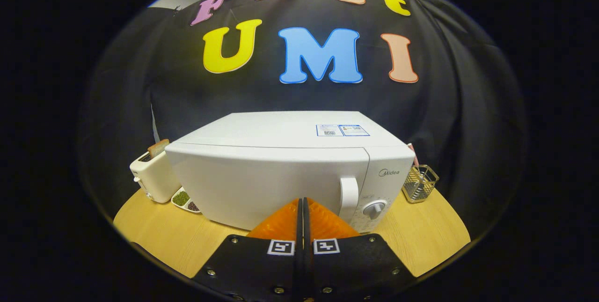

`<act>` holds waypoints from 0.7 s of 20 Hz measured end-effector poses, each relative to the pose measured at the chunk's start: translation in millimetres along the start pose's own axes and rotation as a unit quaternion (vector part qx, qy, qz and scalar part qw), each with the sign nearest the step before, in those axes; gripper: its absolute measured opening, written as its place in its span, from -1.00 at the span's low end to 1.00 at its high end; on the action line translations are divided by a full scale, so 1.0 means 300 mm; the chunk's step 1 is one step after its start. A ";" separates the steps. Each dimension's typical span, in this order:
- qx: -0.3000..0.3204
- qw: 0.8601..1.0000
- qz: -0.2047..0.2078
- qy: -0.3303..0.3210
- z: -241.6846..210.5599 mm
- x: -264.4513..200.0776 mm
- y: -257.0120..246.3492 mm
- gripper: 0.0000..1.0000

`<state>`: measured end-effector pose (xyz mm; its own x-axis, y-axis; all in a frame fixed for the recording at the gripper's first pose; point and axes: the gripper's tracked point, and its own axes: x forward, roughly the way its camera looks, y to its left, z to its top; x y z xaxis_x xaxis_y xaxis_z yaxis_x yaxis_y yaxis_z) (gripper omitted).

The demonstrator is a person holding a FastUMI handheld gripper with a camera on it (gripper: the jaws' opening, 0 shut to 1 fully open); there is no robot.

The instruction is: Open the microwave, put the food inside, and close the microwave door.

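Opening step pending: tongs (302, 206), fingers pressed together and holding nothing, are facing the closed microwave (281, 171) on the table (430, 227), likely needing its door handle (348, 193) next.

Soft overhead light, perhaps dimmer at edges; fisheye bends the sharp scene.

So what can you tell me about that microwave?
The microwave is a white box, glossy, standing upright on the wooden table. Its door is shut, with a white handle and a dial beside it; stickers sit on top. A toaster stands close beside it. The gripper, fingers closed together on nothing, points at the door.
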<state>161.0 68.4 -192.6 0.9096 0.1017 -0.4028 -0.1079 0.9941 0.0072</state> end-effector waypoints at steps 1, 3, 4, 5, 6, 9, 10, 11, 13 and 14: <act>-0.006 1.000 -0.003 -0.007 0.012 -0.029 -0.002 -0.99; -0.010 1.000 -0.007 -0.017 0.026 -0.092 -0.004 -0.99; -0.008 1.000 -0.005 -0.021 0.032 -0.122 -0.001 -0.99; -0.006 1.000 -0.004 -0.027 0.040 -0.158 0.001 -0.99; -0.006 0.999 -0.004 -0.035 0.049 -0.194 0.002 -0.99; -0.003 0.999 -0.010 -0.048 0.058 -0.299 -0.003 -0.99; 0.002 0.999 -0.010 -0.052 0.065 -0.335 0.005 -0.99; 0.008 0.998 -0.009 -0.058 0.071 -0.373 0.011 -0.99; 0.014 0.998 -0.006 -0.065 0.076 -0.446 0.027 -0.98; 0.013 0.998 -0.003 -0.069 0.074 -0.485 0.035 -0.99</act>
<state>36.3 65.0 -113.7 0.9569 0.0986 -0.2732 -0.0942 0.9951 0.0292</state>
